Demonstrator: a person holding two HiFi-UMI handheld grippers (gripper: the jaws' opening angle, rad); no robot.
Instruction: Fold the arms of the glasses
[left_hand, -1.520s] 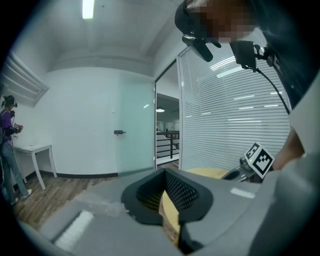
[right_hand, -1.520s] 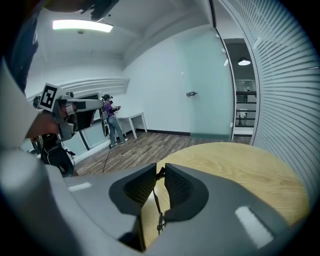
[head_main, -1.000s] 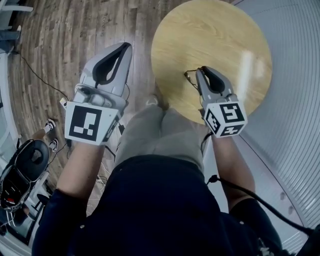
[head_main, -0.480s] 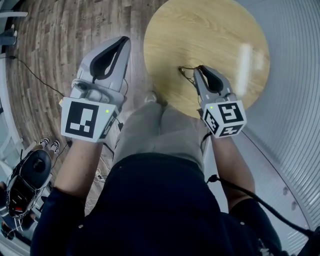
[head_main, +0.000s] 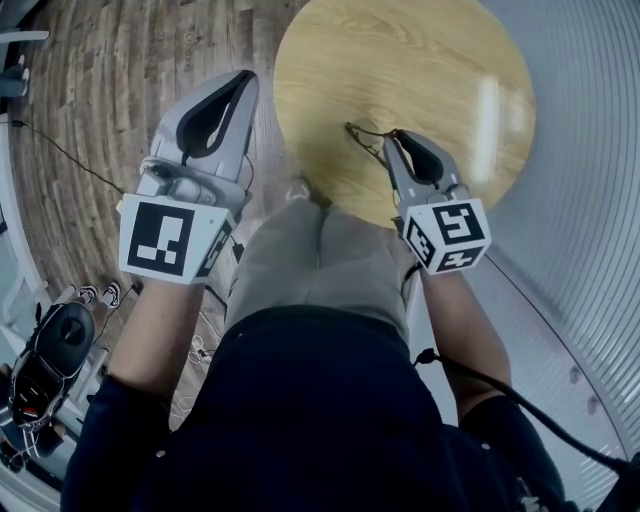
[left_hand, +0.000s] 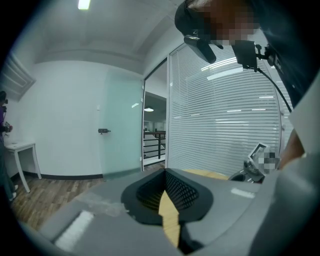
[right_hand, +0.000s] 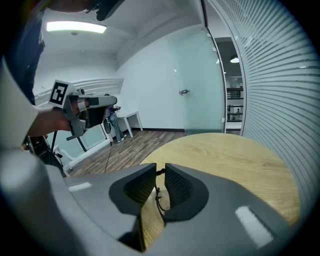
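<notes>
Over the table (head_main: 440, 60) our right gripper (head_main: 391, 136) pinches the glasses (head_main: 358, 133), frame jutting left | our left gripper (head_main: 245, 80) — closed, empty — hangs beyond the table's left rim.

Bright, even indoor light from a ceiling strip light (right_hand: 75, 26). A pale glare streak crosses the tabletop (head_main: 380, 70) in the head view, where the right hand-held gripper (head_main: 388, 138) is slightly blurred. Both gripper views curve strongly, with dark corners.

Smooth semi-gloss wood table (head_main: 430, 60), thin dark wire-framed glasses (head_main: 361, 133), matt grey plastic left tool (head_main: 243, 82) and right tool (head_main: 392, 138)
</notes>
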